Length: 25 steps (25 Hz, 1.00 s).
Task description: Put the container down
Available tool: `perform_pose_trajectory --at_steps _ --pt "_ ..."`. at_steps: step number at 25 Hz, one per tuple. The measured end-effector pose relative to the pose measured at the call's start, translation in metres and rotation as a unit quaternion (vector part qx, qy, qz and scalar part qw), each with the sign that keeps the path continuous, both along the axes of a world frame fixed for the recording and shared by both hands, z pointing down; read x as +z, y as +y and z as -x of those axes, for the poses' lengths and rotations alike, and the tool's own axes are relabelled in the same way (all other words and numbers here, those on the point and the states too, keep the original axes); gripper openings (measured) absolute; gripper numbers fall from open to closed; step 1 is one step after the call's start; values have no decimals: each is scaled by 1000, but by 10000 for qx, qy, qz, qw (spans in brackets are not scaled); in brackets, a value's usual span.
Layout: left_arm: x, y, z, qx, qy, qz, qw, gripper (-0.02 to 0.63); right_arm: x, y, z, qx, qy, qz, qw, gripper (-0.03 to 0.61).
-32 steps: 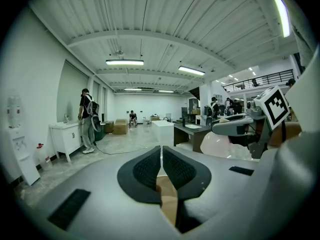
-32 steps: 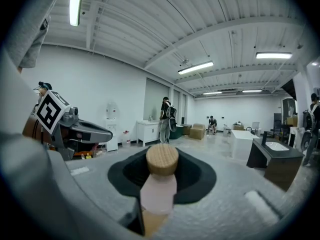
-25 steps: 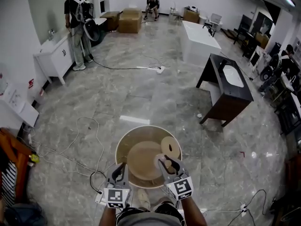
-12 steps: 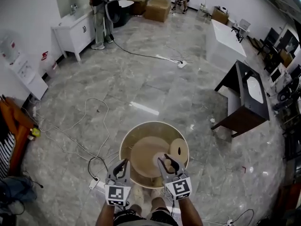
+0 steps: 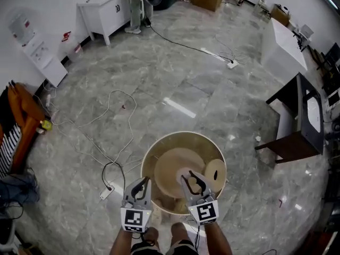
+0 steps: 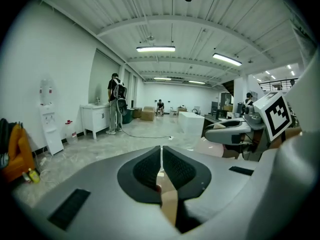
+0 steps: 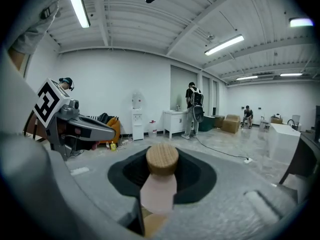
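A round wooden tub (image 5: 183,134) hangs over the grey floor in front of my feet, with a large wooden disc (image 5: 169,166) and a small disc (image 5: 215,171) inside. My left gripper (image 5: 139,186) is shut on the tub's thin near rim (image 6: 167,204), which shows between its pads (image 6: 150,169). My right gripper (image 5: 190,182) reaches over the near rim and is shut on a small pale pink container (image 7: 159,191) with a round wooden cap (image 7: 162,160), held upright between its jaws.
Loose cables (image 5: 114,142) and a power strip (image 5: 104,194) lie on the floor to the left. A dark vanity with a white basin (image 5: 305,121) stands at the right. A white cabinet (image 5: 109,7), a water dispenser (image 5: 37,52) and orange fabric (image 5: 24,121) line the left wall.
The room has slid right and down as the person walks; the tub and both grippers keep their places relative to each other. Neither grip has changed.
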State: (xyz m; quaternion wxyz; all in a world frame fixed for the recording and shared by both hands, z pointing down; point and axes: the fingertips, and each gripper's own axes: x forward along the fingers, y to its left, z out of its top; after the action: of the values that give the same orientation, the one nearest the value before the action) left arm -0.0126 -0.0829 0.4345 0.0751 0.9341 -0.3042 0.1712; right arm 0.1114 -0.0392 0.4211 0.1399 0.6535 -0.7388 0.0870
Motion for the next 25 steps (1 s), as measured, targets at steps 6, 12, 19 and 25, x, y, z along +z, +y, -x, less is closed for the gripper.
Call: perform_pose_trajectory --at_steps 6,12,19,25 --pt "56 -23 -8 -218 -145 100 9996 29 54 -30 -6 -279 -163 173 9993 117" --pt "116 -40 -15 -416 -202 298 9985 29 118 -53 -7 -578 -151 359 9976 117" --pt "172 -45 -20 -715 -174 782 9942 29 181 -63 -11 -769 -172 620 9950 117" --pt "211 -50 -19 -681 -350 717 9945 29 222 -76 -17 -892 -232 692 9933 117"
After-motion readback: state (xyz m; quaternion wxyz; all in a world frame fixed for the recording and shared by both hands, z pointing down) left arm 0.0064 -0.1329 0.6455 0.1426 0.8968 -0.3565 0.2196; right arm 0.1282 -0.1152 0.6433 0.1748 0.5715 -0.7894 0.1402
